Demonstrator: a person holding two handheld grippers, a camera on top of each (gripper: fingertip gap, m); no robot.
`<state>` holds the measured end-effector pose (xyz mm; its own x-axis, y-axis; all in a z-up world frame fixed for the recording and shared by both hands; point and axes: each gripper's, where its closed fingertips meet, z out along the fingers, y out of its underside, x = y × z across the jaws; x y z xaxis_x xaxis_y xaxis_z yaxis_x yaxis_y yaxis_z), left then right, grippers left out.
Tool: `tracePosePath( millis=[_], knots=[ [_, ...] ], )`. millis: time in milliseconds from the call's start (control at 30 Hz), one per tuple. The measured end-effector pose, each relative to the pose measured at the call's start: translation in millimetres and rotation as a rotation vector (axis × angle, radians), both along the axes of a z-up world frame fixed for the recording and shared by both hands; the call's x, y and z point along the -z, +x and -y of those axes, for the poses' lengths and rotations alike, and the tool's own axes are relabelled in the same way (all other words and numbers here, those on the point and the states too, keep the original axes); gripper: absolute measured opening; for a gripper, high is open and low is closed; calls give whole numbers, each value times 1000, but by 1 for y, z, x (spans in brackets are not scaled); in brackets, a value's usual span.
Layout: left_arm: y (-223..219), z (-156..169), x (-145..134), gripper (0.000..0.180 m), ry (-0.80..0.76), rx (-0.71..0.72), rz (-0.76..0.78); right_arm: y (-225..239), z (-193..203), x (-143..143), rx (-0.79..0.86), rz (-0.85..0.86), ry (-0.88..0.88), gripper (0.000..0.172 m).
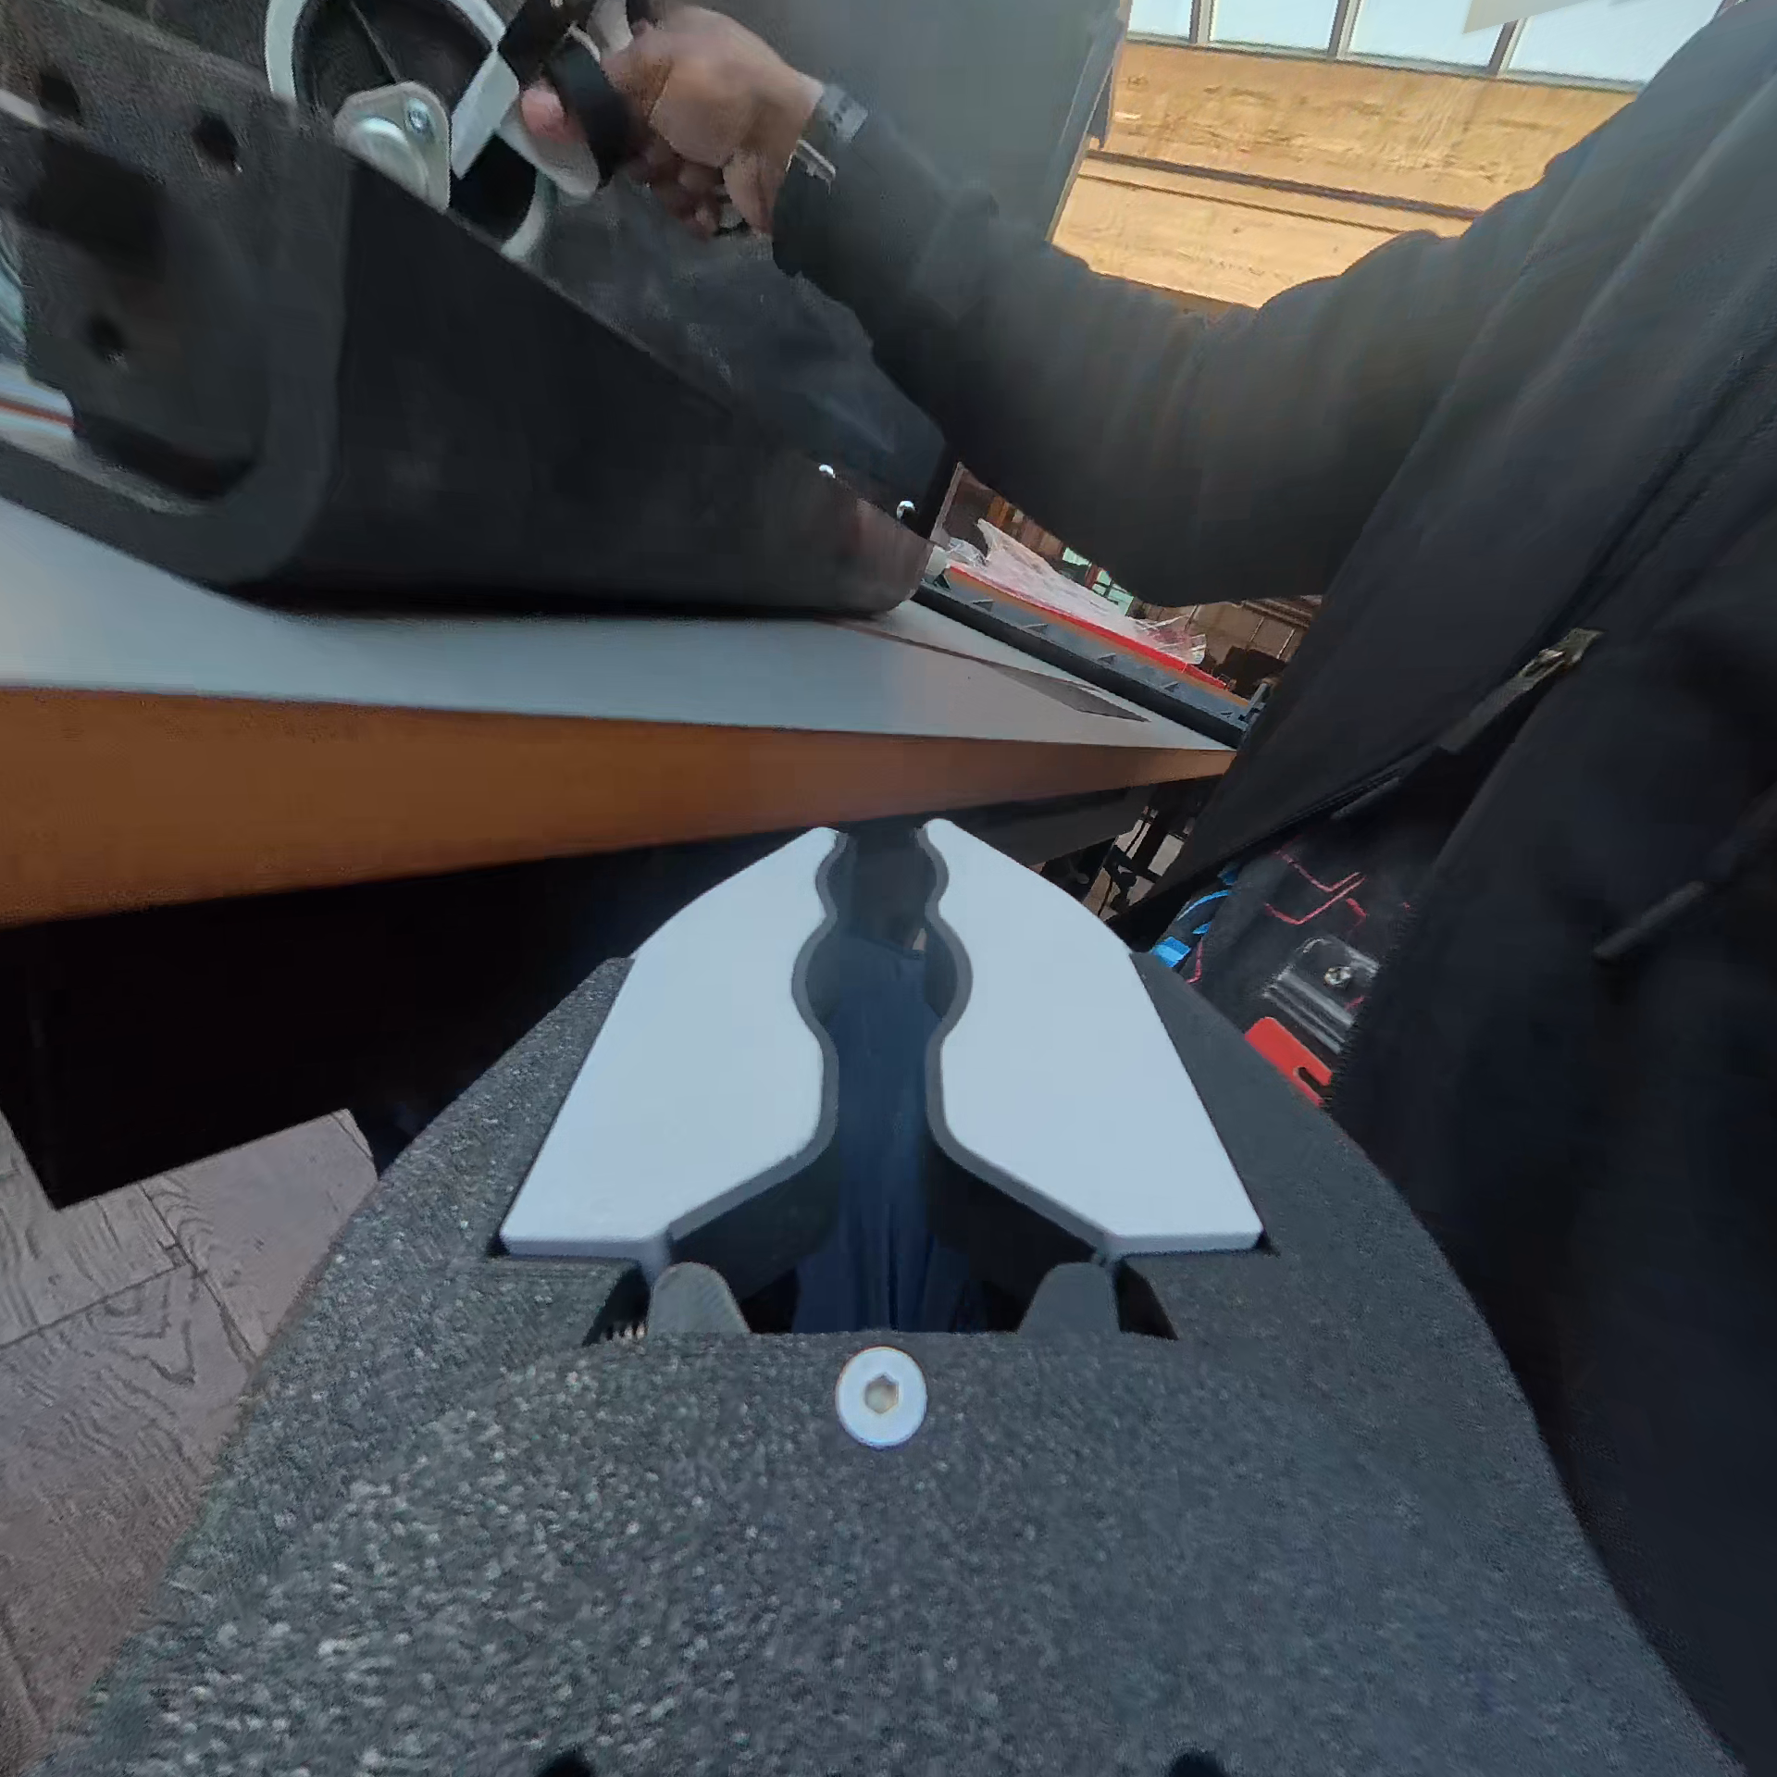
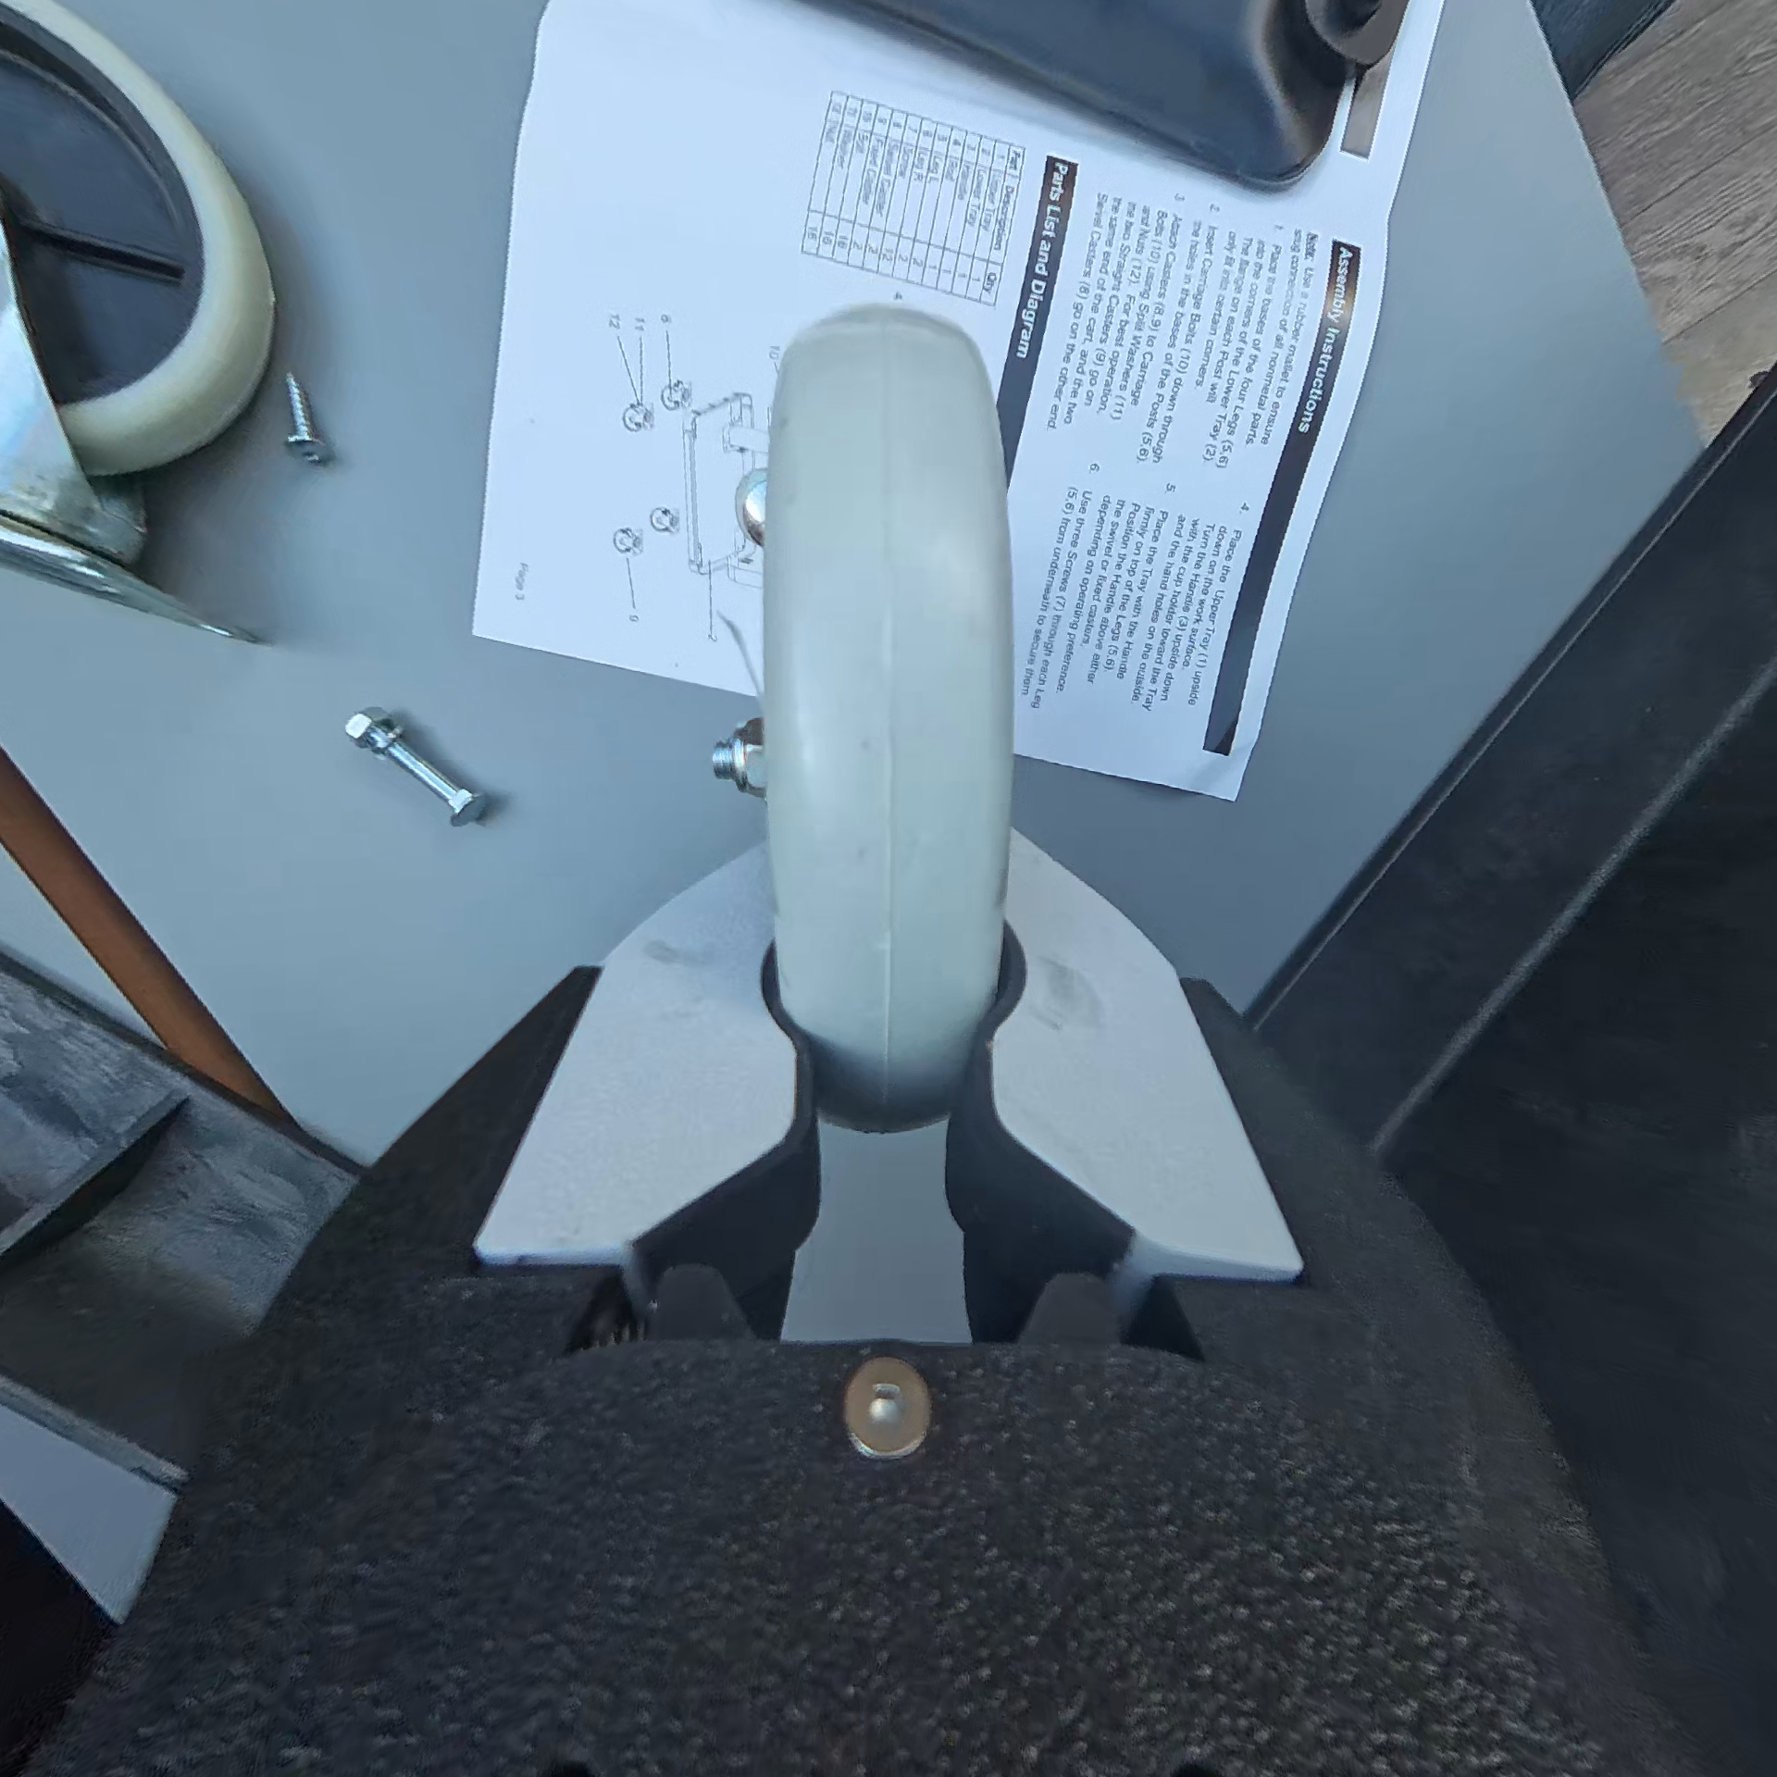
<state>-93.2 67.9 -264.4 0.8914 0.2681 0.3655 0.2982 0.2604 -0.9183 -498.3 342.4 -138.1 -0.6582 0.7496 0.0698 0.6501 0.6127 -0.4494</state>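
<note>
My right gripper (image 2: 889,861) is shut on a pale grey caster wheel (image 2: 889,625). Both pads press on its tread and hold it edge-on above the grey table (image 2: 288,865), over a printed instruction sheet (image 2: 1106,433). The wheel's axle nut (image 2: 738,760) sticks out on its left side. My left gripper (image 1: 885,838) hangs below the table's orange-brown edge (image 1: 481,769). Its fingers (image 1: 731,1038) stand a narrow gap apart with nothing between them; only dark blue cloth (image 1: 880,1106) shows beneath. The left wrist view also shows a hand (image 1: 702,106) and the wheel's metal bracket (image 1: 394,144) at the top left.
A second caster (image 2: 125,250) with a metal bracket stands at the left. A bolt with a nut (image 2: 418,766) and a screw (image 2: 306,418) lie loose on the table. A black plastic part (image 2: 1587,962) lies at the right. A person in a dark jacket (image 1: 1442,481) stands close on the right. Some 50 cm of space lies between my two pairs of fingers.
</note>
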Motion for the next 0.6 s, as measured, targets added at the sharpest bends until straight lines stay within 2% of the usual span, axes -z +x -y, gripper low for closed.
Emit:
tracePosePath(
  millis=[167, 267, 333, 467, 600],
  knots=[
    [-30, 46, -89, 12, -98, -14, -207, 9, -9, -4, -66, 0, 80, 28],
    [-74, 64, -143, 13, -198, -34, -310, 13, -11, -9, -88, 16, 98, 28],
    [-117, 66, -170, 17, -264, -58, -320, 13, -12, -12, -91, 33, 94, 29],
    [-203, 42, -198, 23, -354, -64, -332, 7, -14, -13, -88, 65, 111, 28],
    [-278, -7, -195, 27, -430, 2, -346, -10, -15, -11, -71, 79, 151, 28]
  ],
)
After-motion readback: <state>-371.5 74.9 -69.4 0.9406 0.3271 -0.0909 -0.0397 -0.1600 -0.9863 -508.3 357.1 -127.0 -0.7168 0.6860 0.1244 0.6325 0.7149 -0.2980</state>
